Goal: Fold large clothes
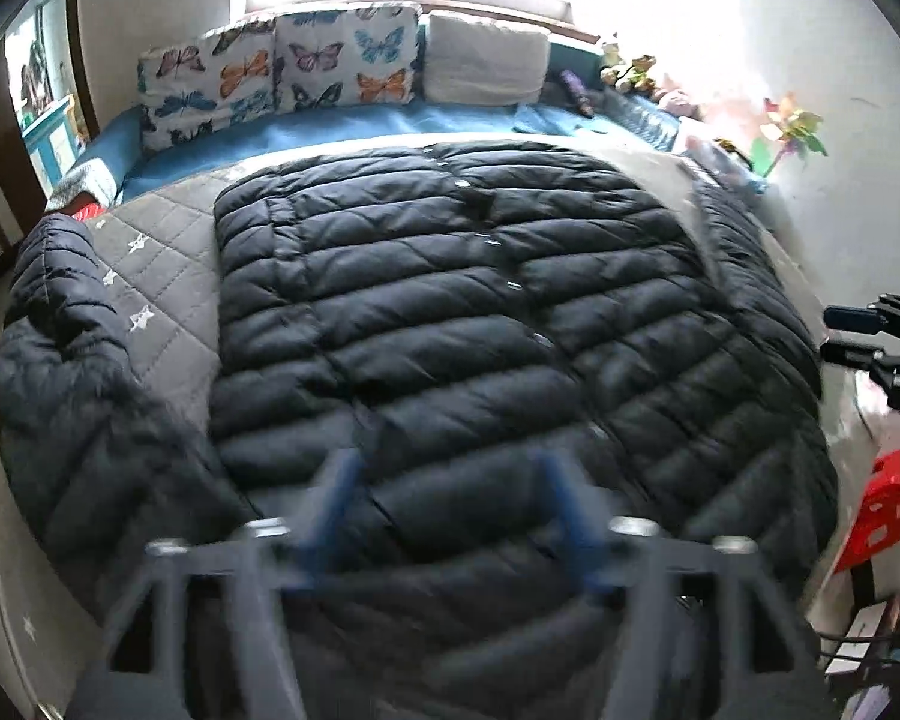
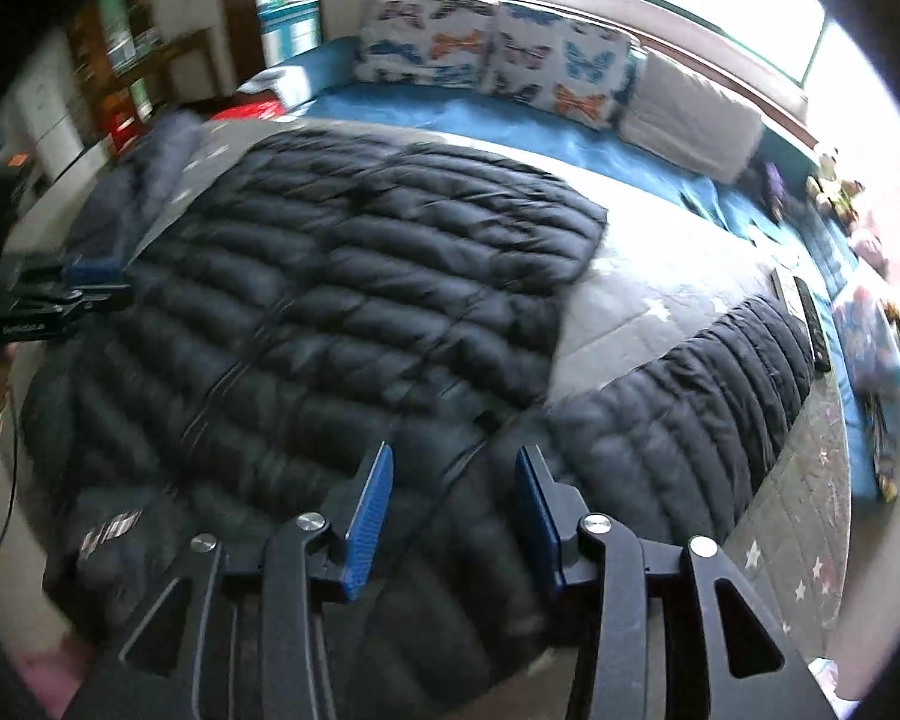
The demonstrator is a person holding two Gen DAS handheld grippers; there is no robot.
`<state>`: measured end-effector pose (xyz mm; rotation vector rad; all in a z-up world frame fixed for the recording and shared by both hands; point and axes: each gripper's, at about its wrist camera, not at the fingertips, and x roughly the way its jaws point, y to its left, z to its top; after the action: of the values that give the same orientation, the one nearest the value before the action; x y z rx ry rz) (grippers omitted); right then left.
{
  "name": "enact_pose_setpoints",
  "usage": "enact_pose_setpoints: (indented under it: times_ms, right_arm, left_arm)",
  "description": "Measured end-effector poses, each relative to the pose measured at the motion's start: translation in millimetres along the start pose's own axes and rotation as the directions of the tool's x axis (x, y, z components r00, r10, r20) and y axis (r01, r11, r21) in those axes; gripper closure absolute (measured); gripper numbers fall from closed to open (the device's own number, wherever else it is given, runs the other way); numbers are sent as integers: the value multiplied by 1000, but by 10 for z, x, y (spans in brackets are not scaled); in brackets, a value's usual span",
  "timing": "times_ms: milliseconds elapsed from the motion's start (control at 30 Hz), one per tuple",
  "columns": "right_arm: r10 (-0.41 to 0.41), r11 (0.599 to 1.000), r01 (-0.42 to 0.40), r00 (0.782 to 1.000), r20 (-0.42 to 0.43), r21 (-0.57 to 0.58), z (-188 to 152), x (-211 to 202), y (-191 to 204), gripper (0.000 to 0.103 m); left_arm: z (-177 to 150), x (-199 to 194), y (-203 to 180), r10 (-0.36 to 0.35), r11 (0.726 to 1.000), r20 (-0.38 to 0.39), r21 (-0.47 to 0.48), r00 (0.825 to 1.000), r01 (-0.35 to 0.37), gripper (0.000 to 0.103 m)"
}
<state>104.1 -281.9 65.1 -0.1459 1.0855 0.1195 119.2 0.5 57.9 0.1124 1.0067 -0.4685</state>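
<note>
**Black puffer jacket spread flat on the bed, both grippers open above it**

The black puffer jacket (image 1: pixel 450 300) lies face up on the grey quilted bedspread (image 1: pixel 168 276), its front closed with a line of snaps. One sleeve (image 1: pixel 72 372) stretches out on the left side of the bed, and the other sleeve (image 2: pixel 708 396) stretches out on the right, with a strip of grey quilt between it and the body of the jacket.

The left gripper (image 1: pixel 444 480) is over the near part of the jacket, at the middle of its body. Its blue pads stand wide apart and hold nothing. The right gripper (image 2: pixel 456 486) is over the near right part, about where the right sleeve joins the body. It is also wide open and empty. Whether the fingertips touch the fabric, I cannot tell.

Behind the jacket there is a blue sheet (image 1: pixel 360 126), then butterfly pillows (image 1: pixel 282 72) and a white pillow (image 1: pixel 486 57) under the window.
</note>
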Motion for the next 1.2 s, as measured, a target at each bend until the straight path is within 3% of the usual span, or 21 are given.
enact_pose_setpoints:
  times_ms: [267, 433, 533, 667, 900, 1100, 1200]
  right_arm:
    - [107, 984, -106, 994, -1, -143, -490, -32, 715, 51]
    - [167, 966, -173, 985, -49, -193, -827, 143, 1027, 51]
    - [127, 963, -141, 989, -74, -228, -1022, 289, 1128, 47]
    - [97, 959, -105, 994, -44, -263, -1105, 242, 1176, 47]
    - [91, 972, -79, 995, 46, -222, -888, -145, 1028, 44]
    - [126, 980, -129, 992, -33, -149, -1030, 319, 1044, 40]
    - [124, 980, -123, 992, -4, -158, -1101, 372, 1067, 37]
  left_arm:
    - [-617, -144, -775, -100, 983, 5, 154, 995, 99, 24]
    - [-1043, -137, -1215, -24, 947, 55, 321, 998, 5, 27]
    - [-1257, -106, -1306, -13, 933, 64, 360, 998, -11, 27]
    - [-1475, 58, -1291, 26, 930, 43, 364, 999, -40, 27]
    - [-1562, 72, -1227, 7, 942, 82, 335, 997, -34, 26]
    - [-1527, -88, -1068, -31, 953, 87, 304, 996, 3, 24]
    - [-1469, -299, -874, -66, 967, 96, 252, 993, 40, 24]
